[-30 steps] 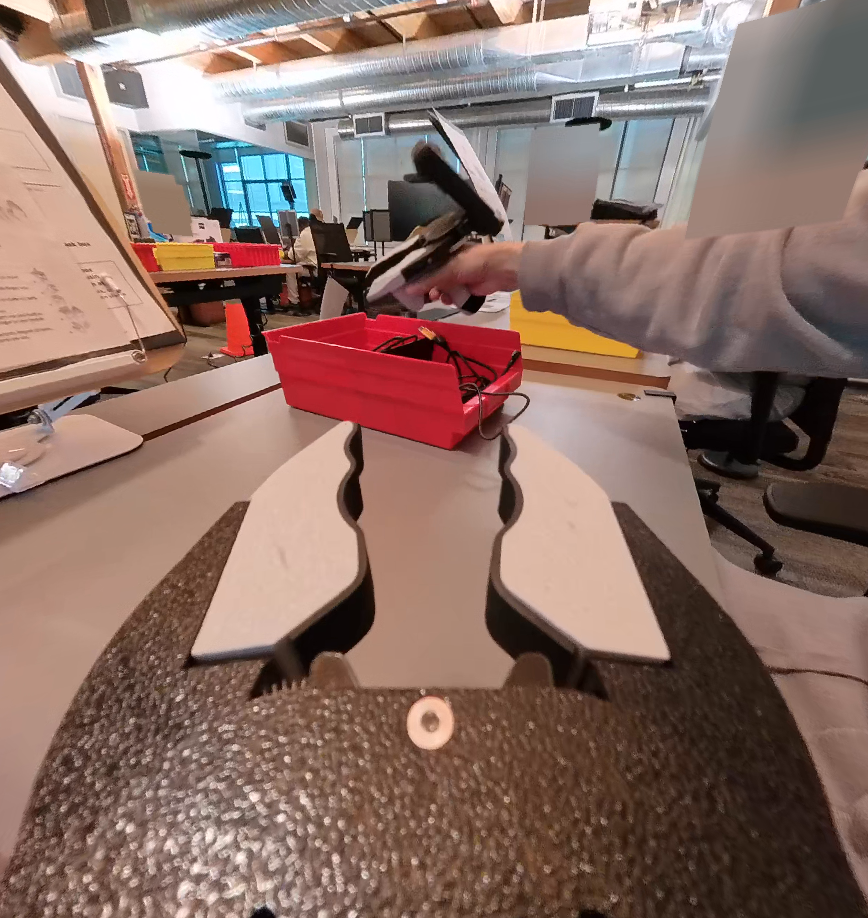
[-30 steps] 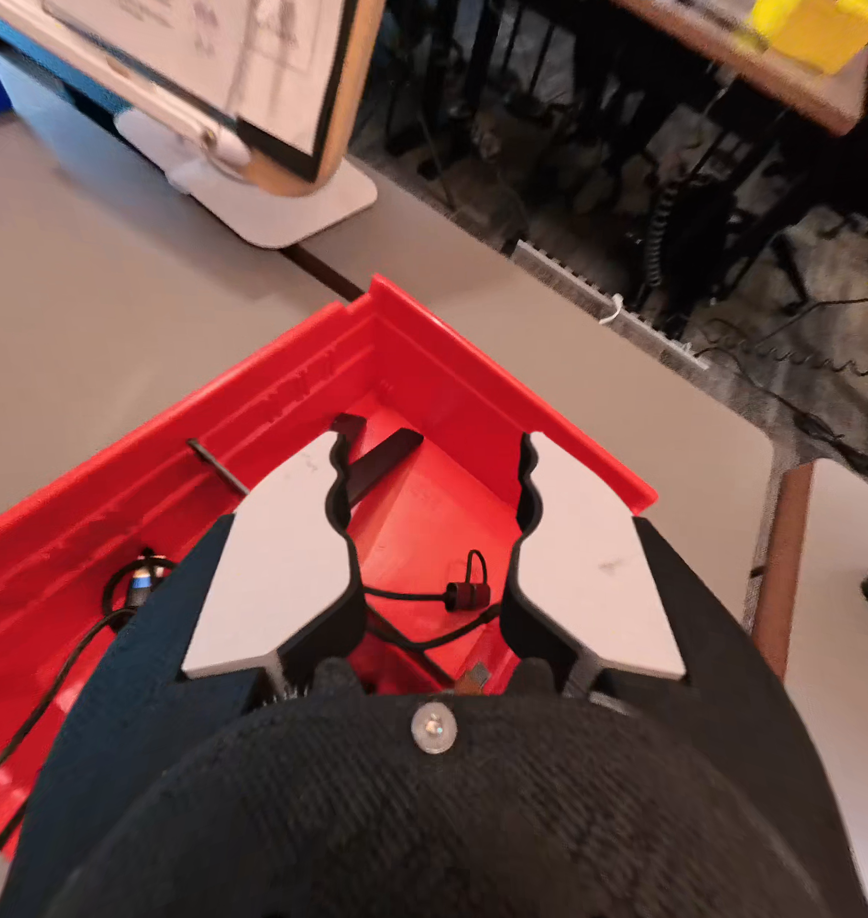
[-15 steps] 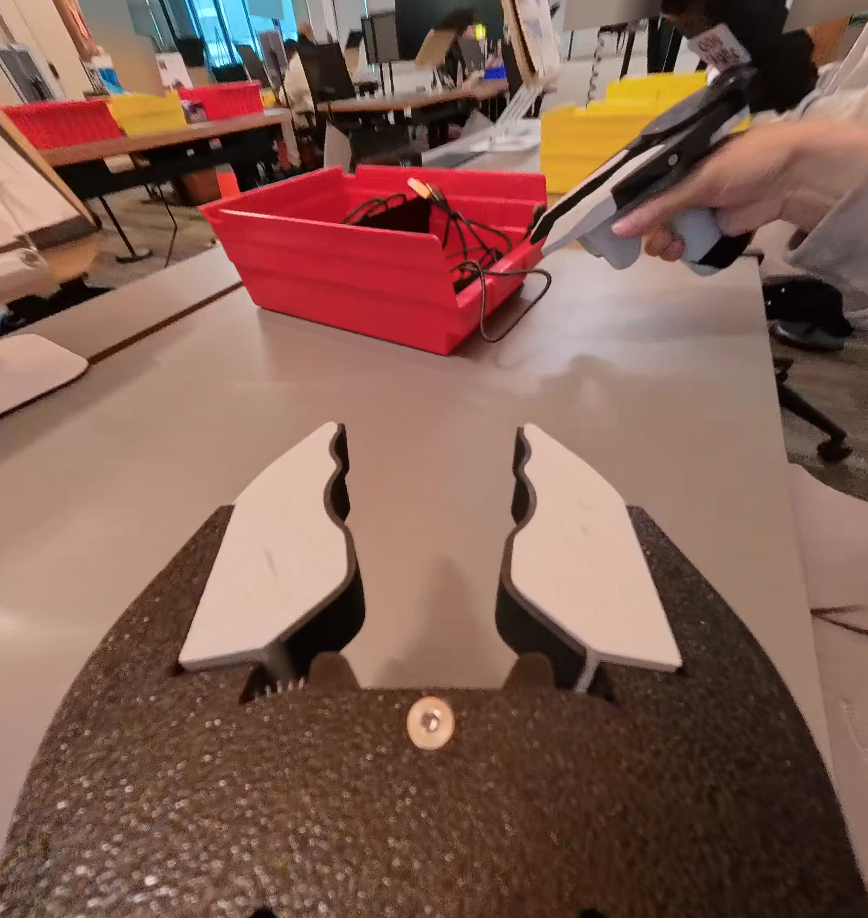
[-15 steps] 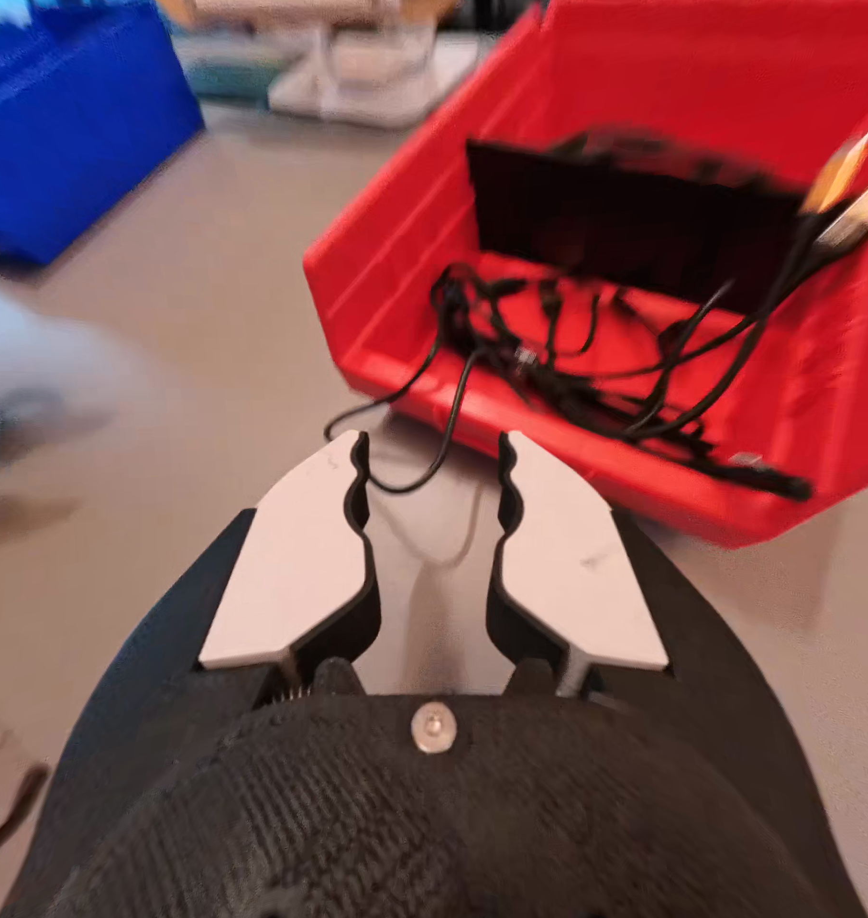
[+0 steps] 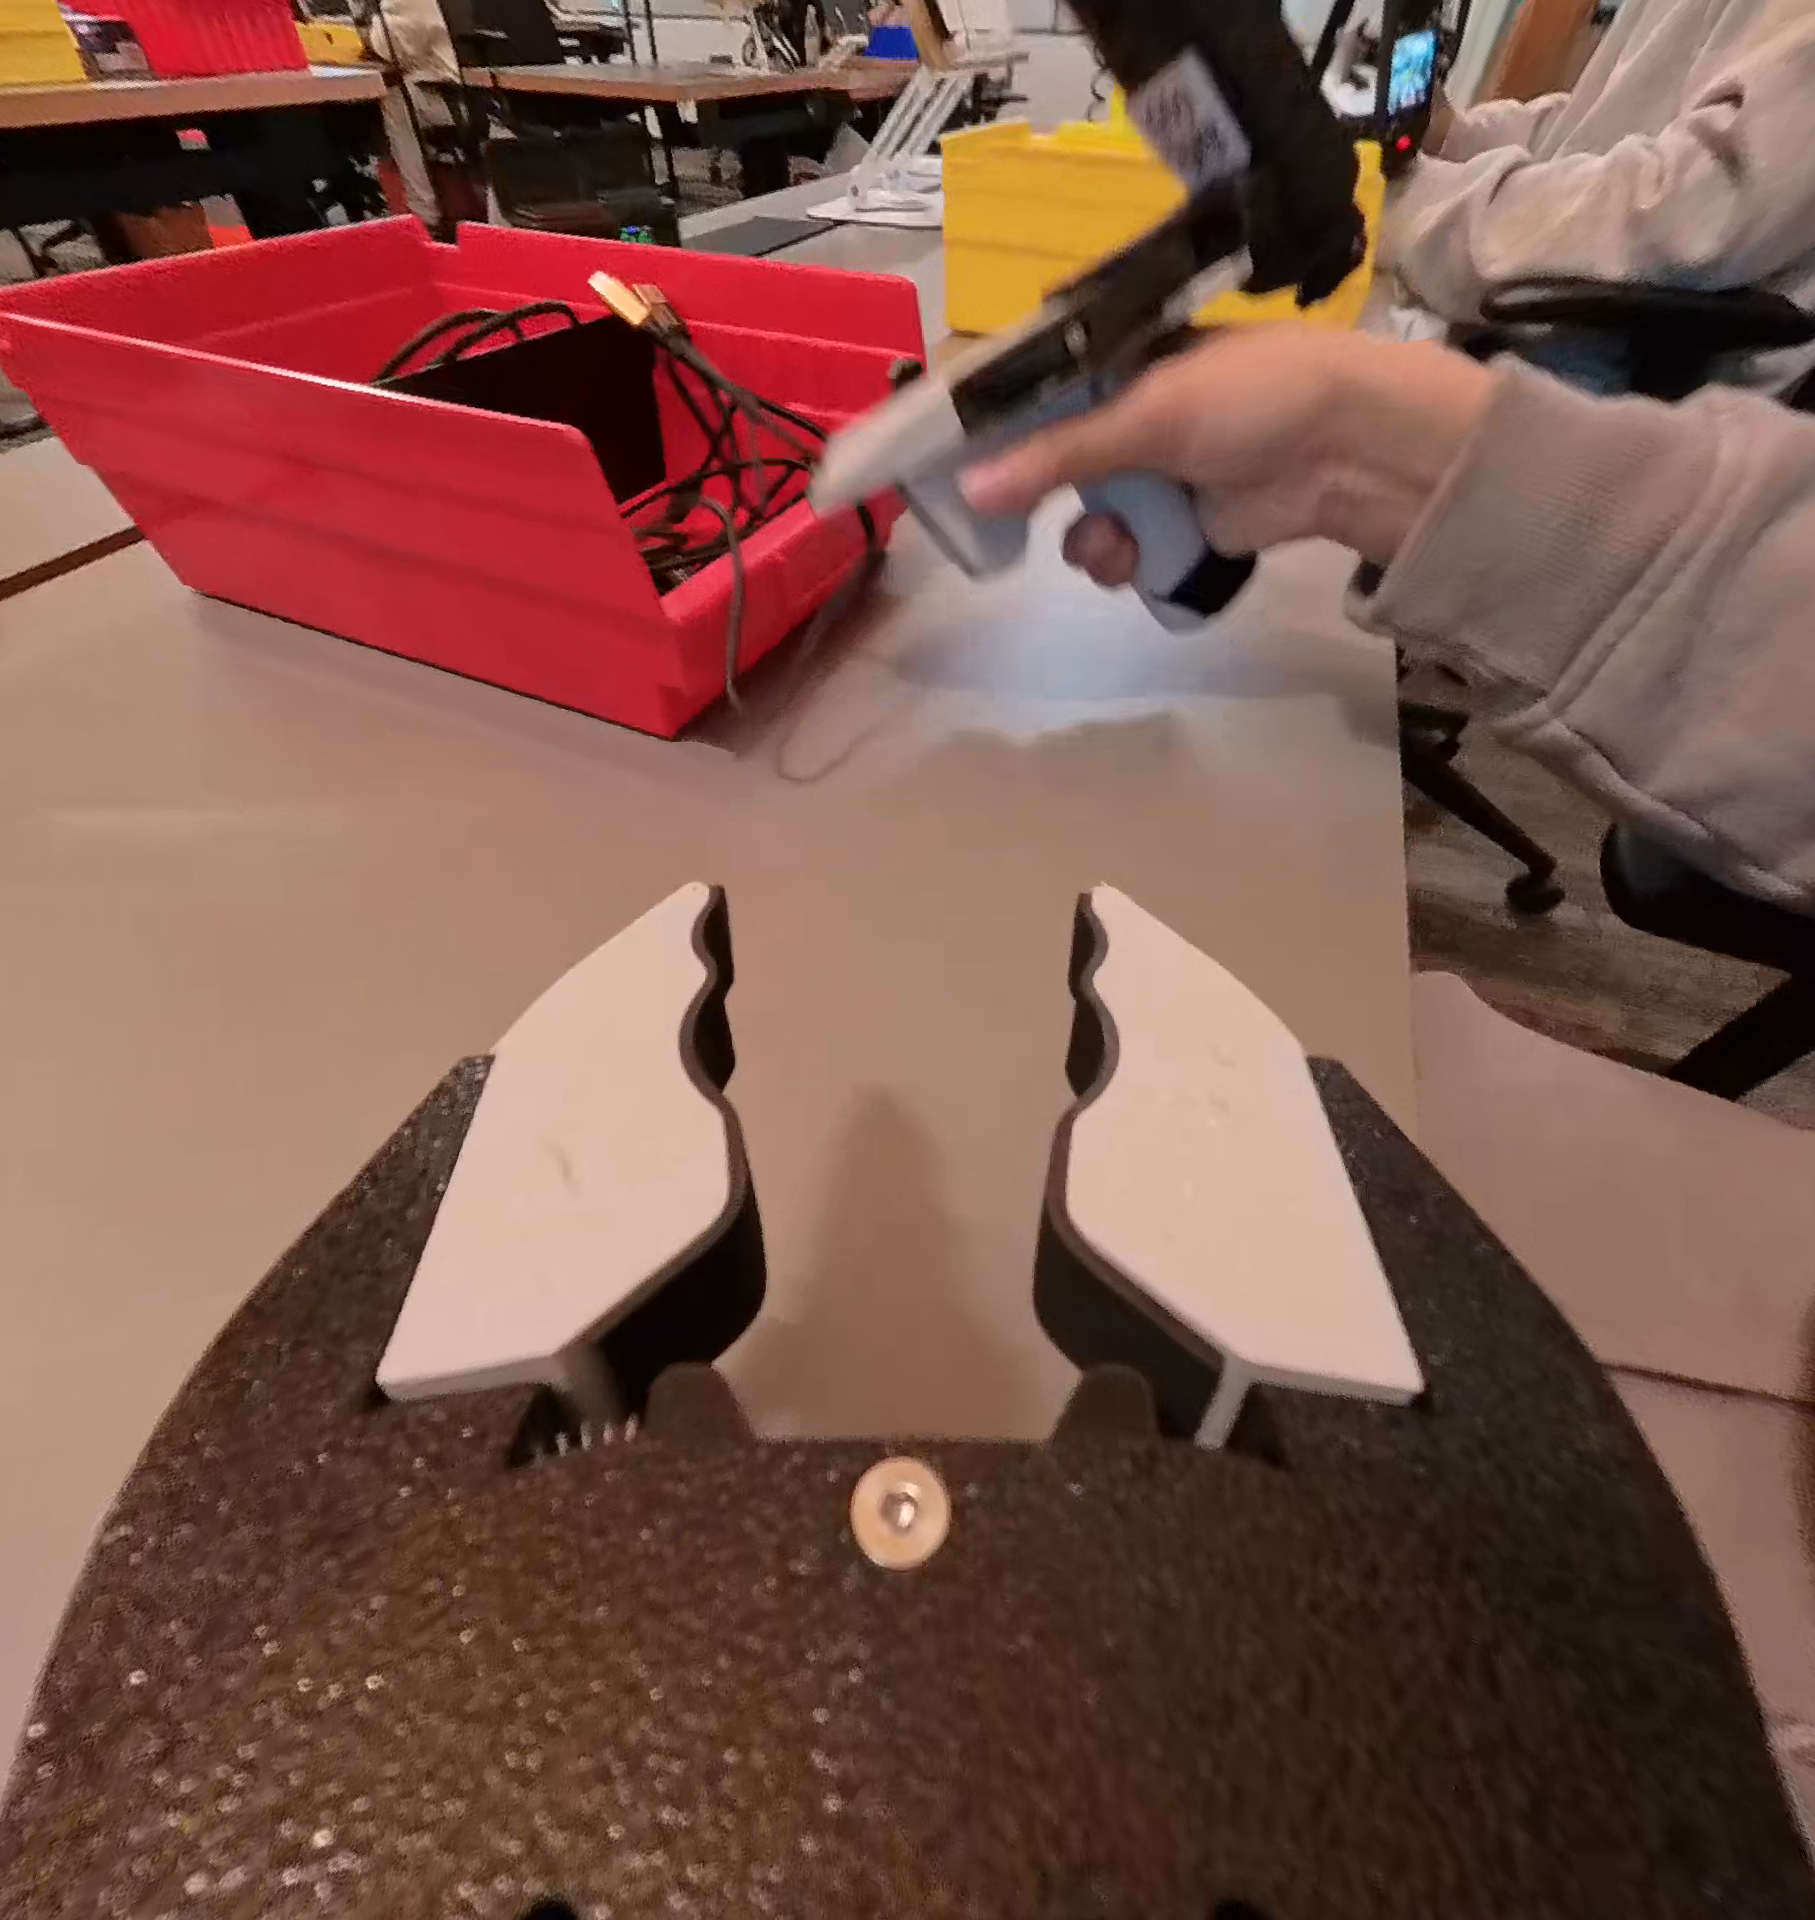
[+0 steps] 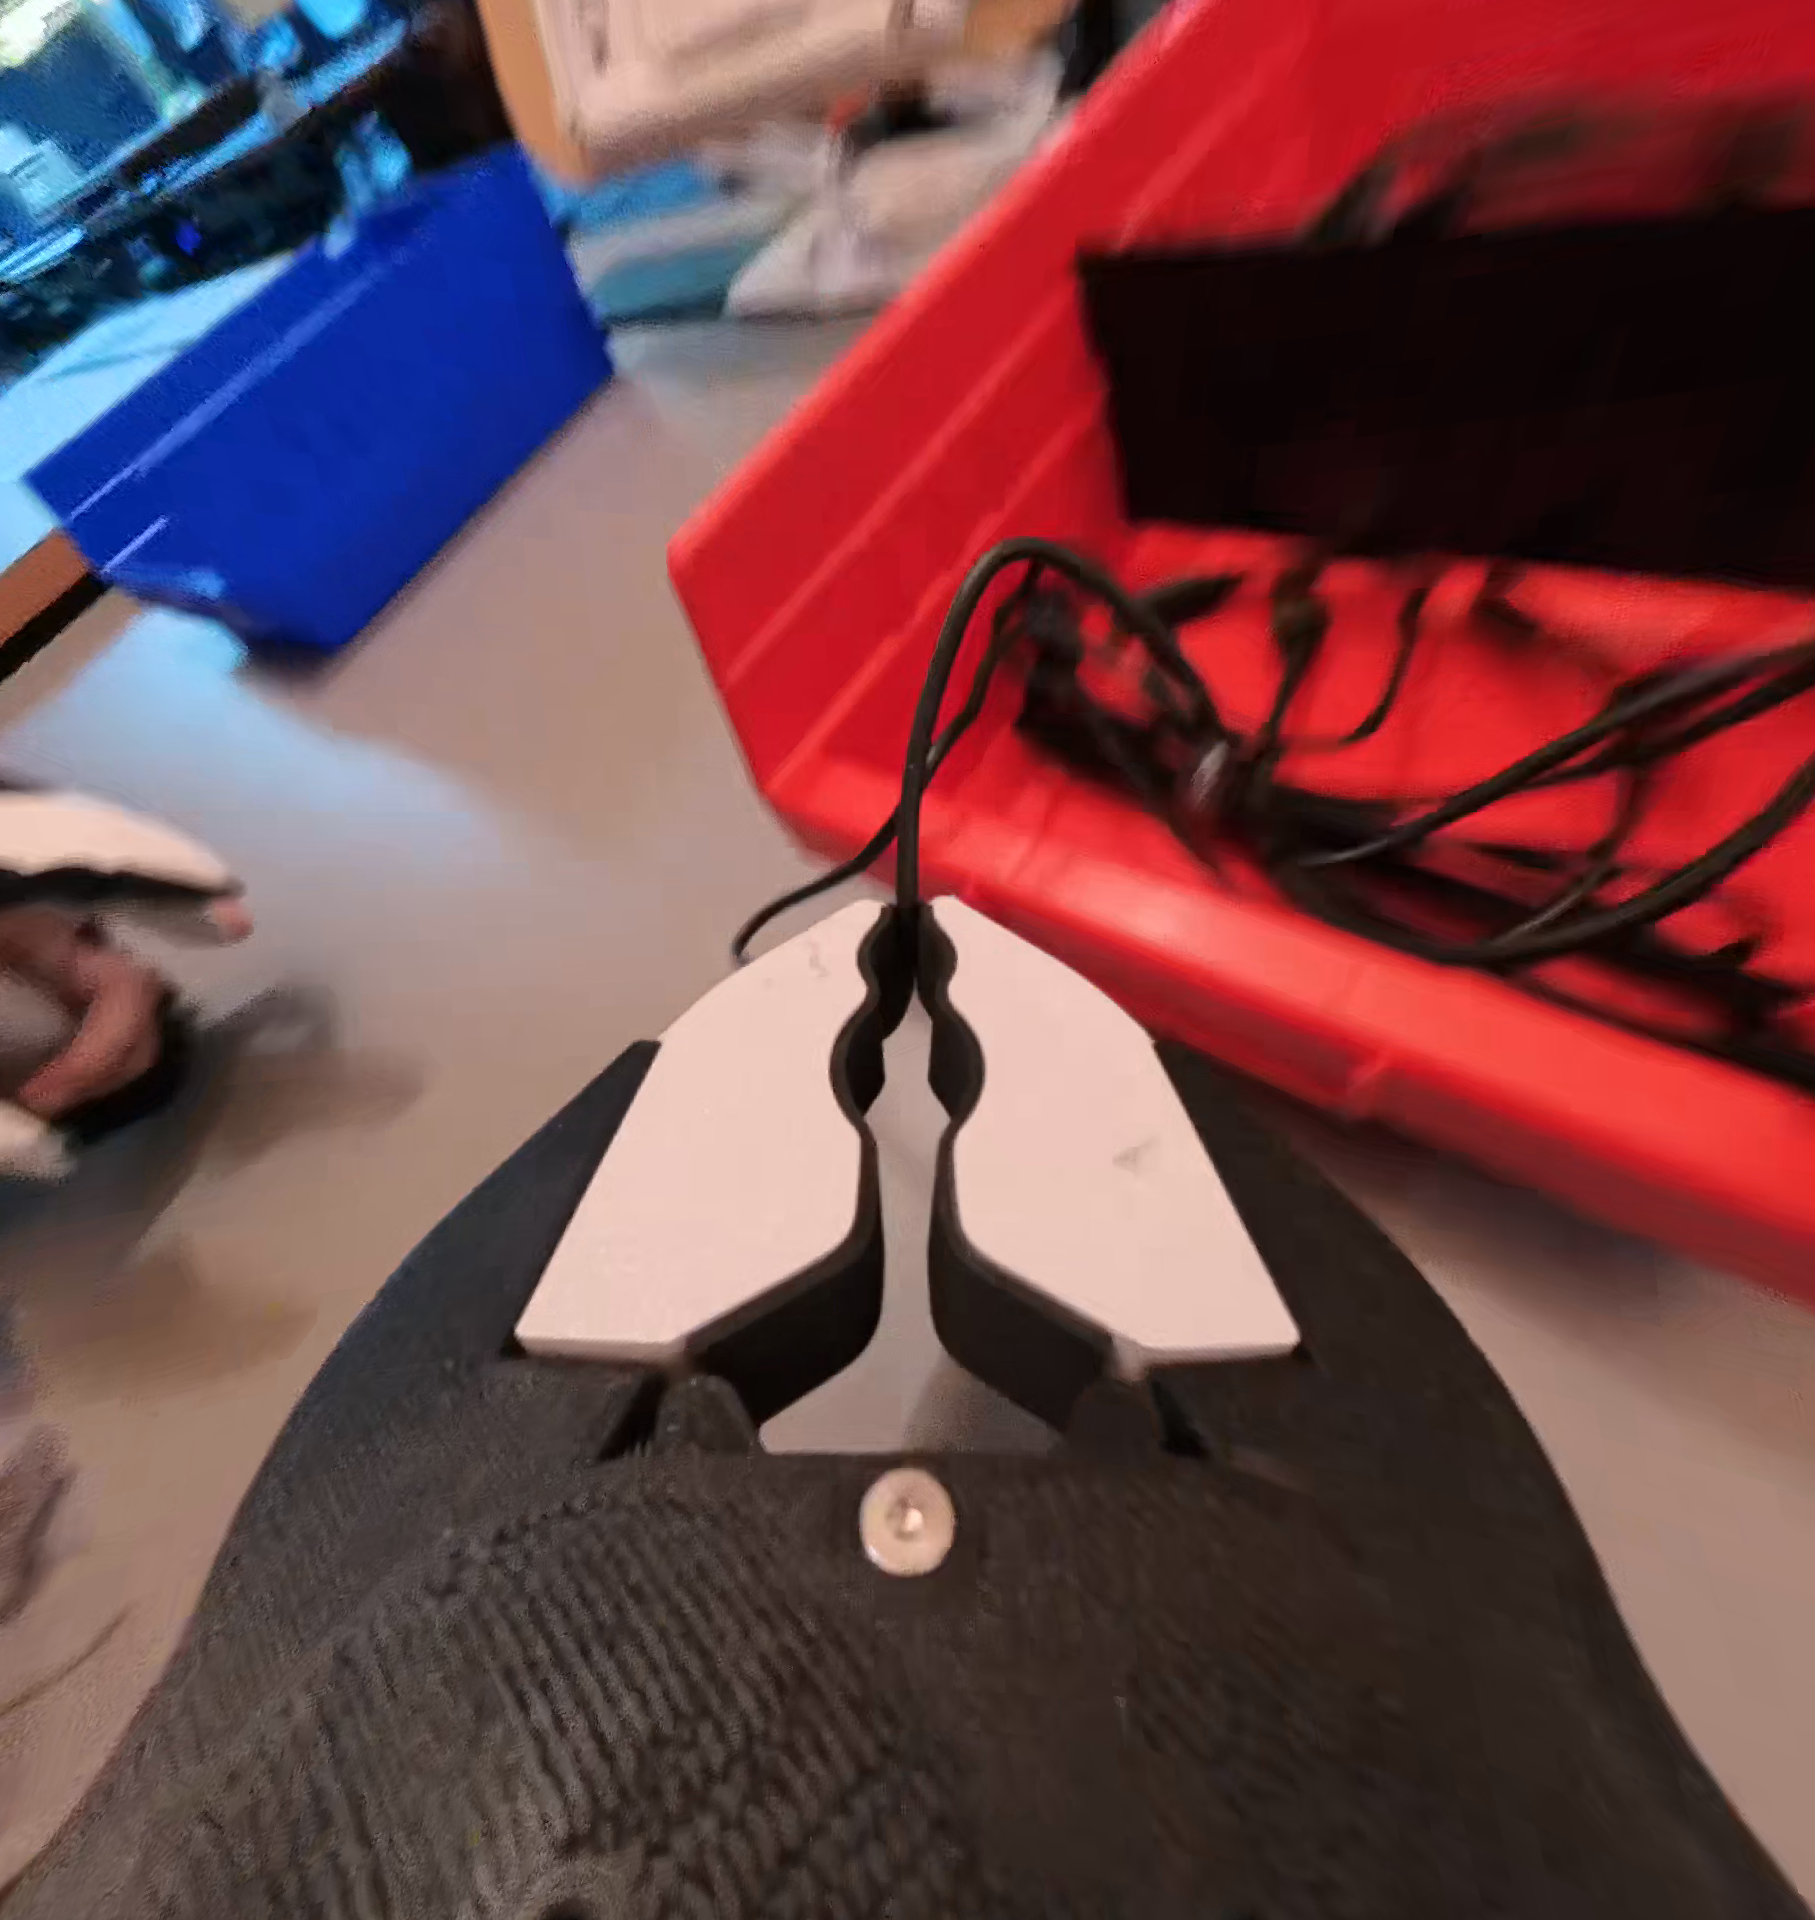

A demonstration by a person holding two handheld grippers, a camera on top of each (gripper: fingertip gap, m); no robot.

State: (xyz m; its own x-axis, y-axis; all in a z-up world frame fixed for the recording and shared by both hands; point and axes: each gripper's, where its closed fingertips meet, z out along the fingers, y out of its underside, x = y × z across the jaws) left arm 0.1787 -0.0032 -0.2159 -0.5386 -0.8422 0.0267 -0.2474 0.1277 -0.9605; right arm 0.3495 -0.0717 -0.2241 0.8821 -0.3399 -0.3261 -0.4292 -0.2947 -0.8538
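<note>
A red bin [image 5: 383, 520] on the grey table [image 5: 259, 831] holds a tangle of black cables [image 5: 716, 457] and a black flat piece [image 5: 581, 395]. My right gripper [image 6: 905, 914] is shut on a thin black cable [image 6: 924, 727] that hangs over the bin's low front edge [image 6: 1298, 966], just outside the bin. In the left wrist view the right gripper [image 5: 830, 488] shows at the bin's front right corner, held by a hand [image 5: 1246, 436]. My left gripper [image 5: 898, 904] is open and empty above bare table, well short of the bin.
A blue bin [image 6: 342, 416] stands on the table to the left in the right wrist view. A yellow bin [image 5: 1038, 218] sits behind the red one. A person's grey sleeve [image 5: 1630, 644] crosses the right side. Office chairs [image 5: 1713, 935] stand beyond the table's right edge. The tips of one gripper are about 20 centimetres away from the tips of the other.
My right gripper came out of the bin, dropped to its front edge and shut on the hanging black cable. My left gripper tilted down toward the table and stayed open.
</note>
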